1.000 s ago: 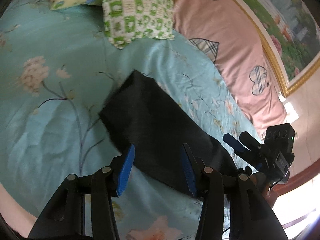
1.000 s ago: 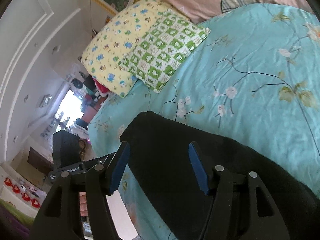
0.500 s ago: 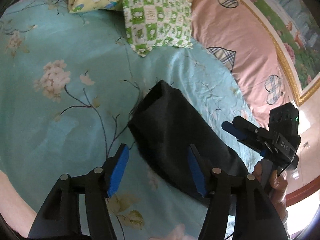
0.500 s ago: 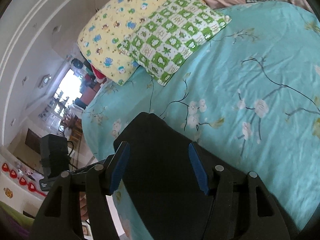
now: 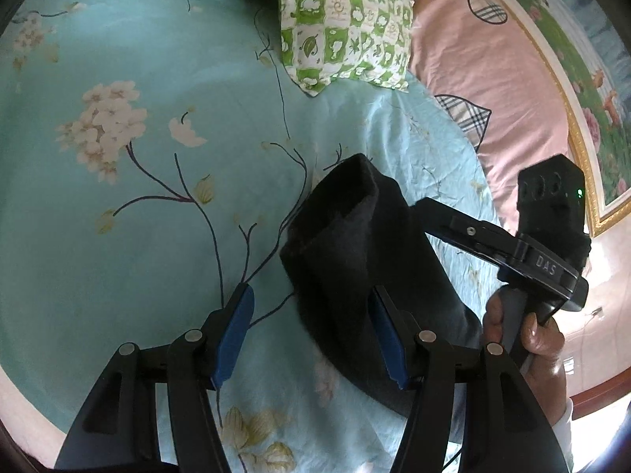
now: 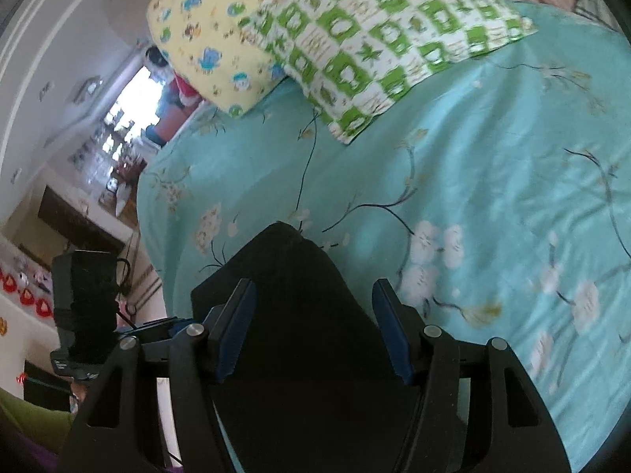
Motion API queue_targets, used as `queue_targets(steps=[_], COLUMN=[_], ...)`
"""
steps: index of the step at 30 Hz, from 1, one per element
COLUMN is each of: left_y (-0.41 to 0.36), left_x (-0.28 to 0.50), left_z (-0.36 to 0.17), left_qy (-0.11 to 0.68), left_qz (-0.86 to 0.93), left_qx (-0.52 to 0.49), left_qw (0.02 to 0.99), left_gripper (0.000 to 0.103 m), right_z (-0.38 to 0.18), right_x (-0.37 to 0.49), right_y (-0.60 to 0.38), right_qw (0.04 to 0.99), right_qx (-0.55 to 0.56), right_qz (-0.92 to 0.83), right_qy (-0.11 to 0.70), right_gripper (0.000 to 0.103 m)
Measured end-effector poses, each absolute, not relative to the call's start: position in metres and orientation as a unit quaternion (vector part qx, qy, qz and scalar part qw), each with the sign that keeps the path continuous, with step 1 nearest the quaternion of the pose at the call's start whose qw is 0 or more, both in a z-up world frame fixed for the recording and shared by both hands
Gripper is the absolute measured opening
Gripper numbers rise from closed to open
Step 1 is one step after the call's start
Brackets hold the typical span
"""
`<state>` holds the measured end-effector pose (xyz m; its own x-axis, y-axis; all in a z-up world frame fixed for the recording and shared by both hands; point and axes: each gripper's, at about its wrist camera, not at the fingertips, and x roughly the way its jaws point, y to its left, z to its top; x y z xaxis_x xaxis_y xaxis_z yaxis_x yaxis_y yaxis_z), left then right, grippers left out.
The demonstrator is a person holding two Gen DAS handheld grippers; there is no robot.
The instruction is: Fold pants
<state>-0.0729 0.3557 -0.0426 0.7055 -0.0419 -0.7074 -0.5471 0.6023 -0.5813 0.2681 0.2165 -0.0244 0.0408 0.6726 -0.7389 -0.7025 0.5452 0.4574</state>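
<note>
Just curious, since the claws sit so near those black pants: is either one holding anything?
No. The left claw and right claw both stand open over the pants; neither grips them.

— Where are the folded black pants [image 5: 355,268]?
— On the teal flowered bed sheet [image 5: 138,216].
— And the green checked pillow [image 5: 347,23]?
— Behind the pants, beside the yellow cartoon pillow [image 6: 213,27].

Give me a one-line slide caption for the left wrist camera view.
Open left gripper hovers beside the folded black pants on a turquoise floral bedsheet, right gripper reaching in opposite.
</note>
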Motion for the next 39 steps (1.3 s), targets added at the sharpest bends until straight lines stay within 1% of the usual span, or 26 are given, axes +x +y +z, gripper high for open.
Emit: queue_targets(steps=[7,8,9,10,11,12,13,15,19,30,35,39], left_y=[0.355,0.353,0.351,0.350,0.347,0.345,0.342,0.337,0.319,0.250,0.205,0.172], left_x=[-0.059,-0.055,-0.052,-0.050,-0.046,-0.043,-0.040,-0.039,-0.041,-0.037,-0.026,-0.018], left_z=[-0.048,-0.048,-0.048,-0.048,-0.047,-0.047,-0.046,-0.039,-0.015,0.063,0.082,0.093], left_qy=[0.364,0.365,0.367,0.368,0.371,0.374,0.376,0.372,0.357,0.302,0.300,0.302], left_qz=[0.162,0.167,0.171,0.173,0.178,0.174,0.167,0.169,0.165,0.093,0.049,0.021], left_qx=[-0.404,-0.394,-0.384,-0.377,-0.362,-0.356,-0.354,-0.341,-0.312,-0.271,-0.244,-0.225], left_qw=[0.823,0.827,0.830,0.832,0.836,0.838,0.840,0.847,0.865,0.909,0.921,0.926], left_gripper=[0.060,0.058,0.058,0.056,0.048,0.034,0.029,0.023,0.021,0.020,0.020,0.020], right_z=[-0.039,-0.042,-0.045,-0.048,-0.050,-0.051,-0.051,-0.047,-0.030,0.044,0.063,0.066], right_x=[0.277,0.279,0.280,0.280,0.281,0.281,0.281,0.276,0.265,0.229,0.209,0.198], right_y=[0.233,0.233,0.233,0.233,0.234,0.234,0.234,0.233,0.224,0.139,0.088,0.055], right_qw=[0.706,0.705,0.705,0.702,0.697,0.695,0.697,0.705,0.722,0.765,0.783,0.791], right_qx=[-0.029,-0.028,-0.028,-0.023,-0.014,-0.009,-0.009,-0.013,-0.006,0.080,0.120,0.146], right_qz=[0.481,0.480,0.478,0.480,0.485,0.486,0.483,0.482,0.482,0.491,0.481,0.470], right_qy=[0.519,0.521,0.523,0.526,0.528,0.531,0.529,0.521,0.497,0.409,0.377,0.362], right_gripper=[0.062,0.062,0.060,0.049,0.042,0.038,0.031,0.027,0.024,0.023,0.022,0.022])
